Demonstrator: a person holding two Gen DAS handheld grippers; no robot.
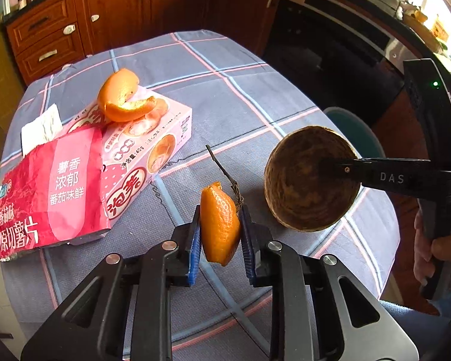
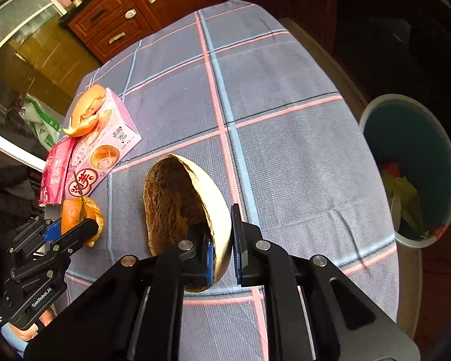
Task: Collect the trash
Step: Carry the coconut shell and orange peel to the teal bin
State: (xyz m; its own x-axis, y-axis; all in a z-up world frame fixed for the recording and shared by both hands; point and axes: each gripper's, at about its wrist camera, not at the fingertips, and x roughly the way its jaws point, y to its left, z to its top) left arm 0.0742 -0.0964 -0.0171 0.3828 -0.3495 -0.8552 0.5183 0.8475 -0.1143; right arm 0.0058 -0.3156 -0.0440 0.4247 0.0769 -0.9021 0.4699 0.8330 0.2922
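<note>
Over the checked tablecloth (image 1: 255, 90), both grippers hold trash clear of the cloth. Left gripper (image 1: 220, 228) is clamped on a piece of orange peel (image 1: 219, 225) w/ a thin dry twig (image 1: 225, 174) sticking up beside it — the blue pads press both sides. Right gripper (image 2: 221, 243) pinches the rim of a coconut shell half (image 2: 177, 210), one finger inside the bowl, one outside. Another orange peel (image 1: 123, 96) sits on a pink box (image 1: 153, 147), next to a red chip bag (image 1: 51, 189). Off the table's edge stands a teal bin (image 2: 412, 165) — some scraps inside, prob. wrappers.
</note>
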